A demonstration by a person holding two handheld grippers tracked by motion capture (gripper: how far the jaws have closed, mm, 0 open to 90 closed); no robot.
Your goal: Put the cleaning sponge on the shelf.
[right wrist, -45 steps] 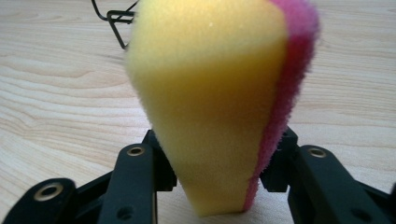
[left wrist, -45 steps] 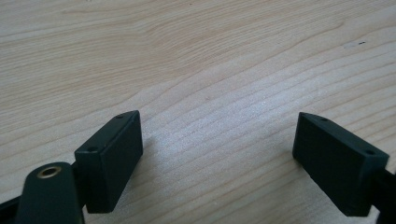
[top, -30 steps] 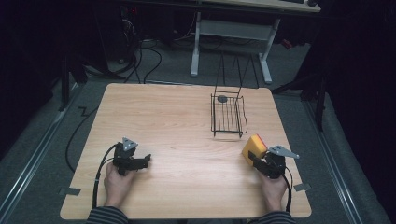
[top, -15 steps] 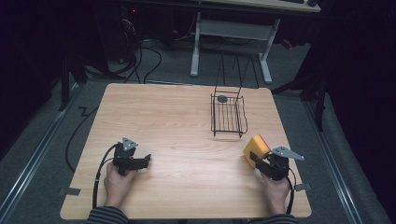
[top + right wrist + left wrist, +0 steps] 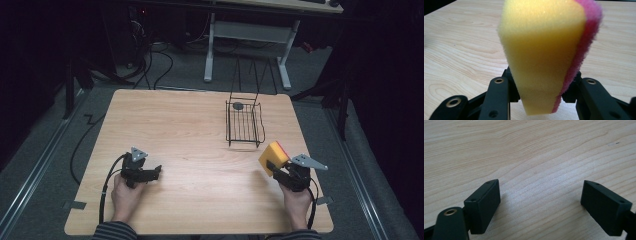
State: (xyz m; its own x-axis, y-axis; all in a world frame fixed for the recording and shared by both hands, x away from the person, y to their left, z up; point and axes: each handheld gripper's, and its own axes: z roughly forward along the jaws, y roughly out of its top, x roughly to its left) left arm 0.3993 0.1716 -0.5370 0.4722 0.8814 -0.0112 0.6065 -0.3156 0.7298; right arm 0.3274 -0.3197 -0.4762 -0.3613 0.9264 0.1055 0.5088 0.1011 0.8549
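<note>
Right hand-held gripper [image 5: 541,97] clamped a yellow foam sponge with pink scouring layer [image 5: 544,50] (no readable label) above the light wooden bench [image 5: 200,125]; left hand-held gripper [image 5: 544,205] gaped, holding nothing.

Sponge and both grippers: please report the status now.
Right gripper shut on sponge, held above table. Left gripper open, empty, low over table. Wire basket beyond sponge, nothing between.

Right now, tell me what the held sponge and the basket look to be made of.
Sponge: soft yellow foam, matte and porous, with a fuzzy pink scouring layer on one face; it pinches in between the jaws. Basket: thin dark wire grid, probably coated metal; the coating is hard to judge.
</note>
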